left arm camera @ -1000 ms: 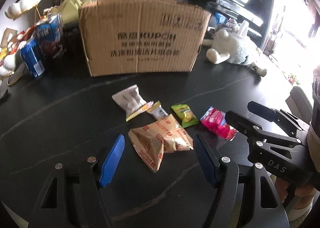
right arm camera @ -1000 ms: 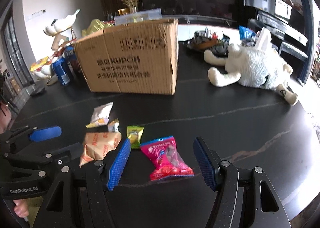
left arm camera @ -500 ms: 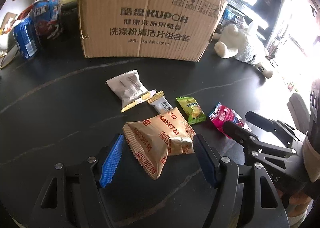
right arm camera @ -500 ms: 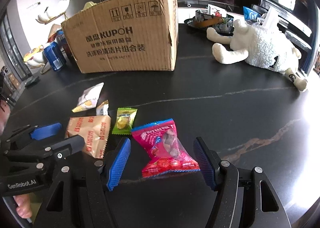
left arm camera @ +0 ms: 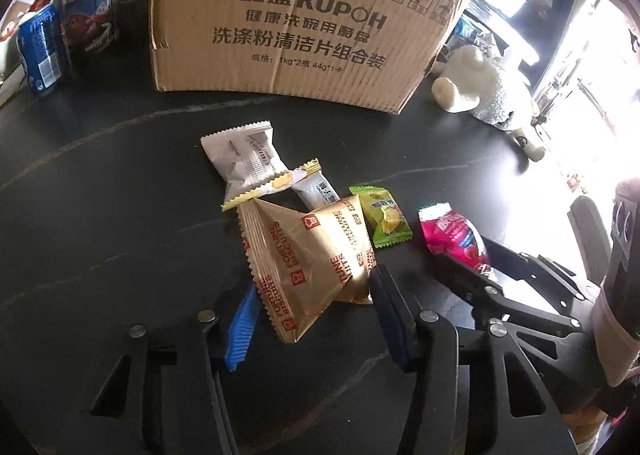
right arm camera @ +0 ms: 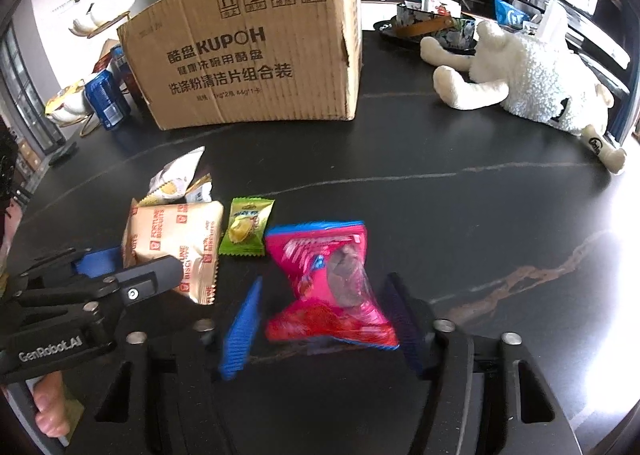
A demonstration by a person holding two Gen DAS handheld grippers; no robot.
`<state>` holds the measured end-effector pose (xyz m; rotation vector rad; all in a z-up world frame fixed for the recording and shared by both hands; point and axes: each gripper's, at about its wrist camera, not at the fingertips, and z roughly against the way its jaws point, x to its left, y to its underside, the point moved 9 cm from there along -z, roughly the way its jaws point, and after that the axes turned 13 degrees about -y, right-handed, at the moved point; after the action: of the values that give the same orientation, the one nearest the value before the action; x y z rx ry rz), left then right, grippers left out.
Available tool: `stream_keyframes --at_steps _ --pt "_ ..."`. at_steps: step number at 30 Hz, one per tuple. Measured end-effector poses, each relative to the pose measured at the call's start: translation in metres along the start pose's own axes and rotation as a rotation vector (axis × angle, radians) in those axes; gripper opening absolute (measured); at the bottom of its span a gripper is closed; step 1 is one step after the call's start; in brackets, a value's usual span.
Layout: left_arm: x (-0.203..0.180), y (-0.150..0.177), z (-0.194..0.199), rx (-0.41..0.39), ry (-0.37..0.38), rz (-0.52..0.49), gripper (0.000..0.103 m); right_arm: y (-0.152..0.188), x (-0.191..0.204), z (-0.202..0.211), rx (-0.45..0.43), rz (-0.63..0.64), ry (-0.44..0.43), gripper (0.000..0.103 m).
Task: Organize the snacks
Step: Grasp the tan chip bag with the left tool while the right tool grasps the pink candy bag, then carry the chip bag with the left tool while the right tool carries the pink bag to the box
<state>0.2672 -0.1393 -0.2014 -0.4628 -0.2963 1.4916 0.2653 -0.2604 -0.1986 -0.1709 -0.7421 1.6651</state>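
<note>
Each gripper sits directly over its own snack, so no reaching across is called for. The left gripper (left arm camera: 314, 307) has the crinkled gold foil biscuit packet with red lettering (left arm camera: 310, 259) lying between its blue-padded jaws on the black marble-veined counter (left arm camera: 100, 215); the packet's long axis runs roughly along the jaws, away from the camera. These jaws have just been closing and now touch the packet's two edges, pinching it lightly. The right gripper (right arm camera: 322, 319) has the glossy pink candy bag with a blue top edge (right arm camera: 330, 283) between its jaws, also lengthwise. Those jaws have likewise just been closing; the far pad meets the bag's corner, the near pad looks blurred and just beside it, so a firm pinch cannot be confirmed. The brown corrugated cardboard box with printed lettering (right arm camera: 248, 55), the likely destination, stands beyond both, well apart.
</note>
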Motion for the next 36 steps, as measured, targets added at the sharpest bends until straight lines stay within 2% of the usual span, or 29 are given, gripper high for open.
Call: stream_keyframes --at_steps 2,3,10,16,36 --pt "-0.001 0.0 0.001 -0.001 0.004 -0.003 0.049 0.0 0.002 0.0 0.0 0.004 -0.003 0.053" --pt "-0.001 0.001 0.001 0.001 0.01 -0.002 0.044 0.0 0.002 0.0 -0.001 0.003 -0.004 0.053" --pt "-0.005 0.002 0.005 -0.011 0.006 -0.021 0.041 -0.001 0.007 0.004 -0.025 -0.018 -0.028 0.049" --pt "-0.006 -0.001 0.009 -0.024 -0.002 -0.027 0.04 -0.003 0.011 0.01 -0.05 -0.024 -0.039 0.048" --pt "0.006 -0.017 0.067 -0.163 -0.029 -0.035 0.04 -0.028 0.044 0.059 -0.179 0.023 -0.035 0.047"
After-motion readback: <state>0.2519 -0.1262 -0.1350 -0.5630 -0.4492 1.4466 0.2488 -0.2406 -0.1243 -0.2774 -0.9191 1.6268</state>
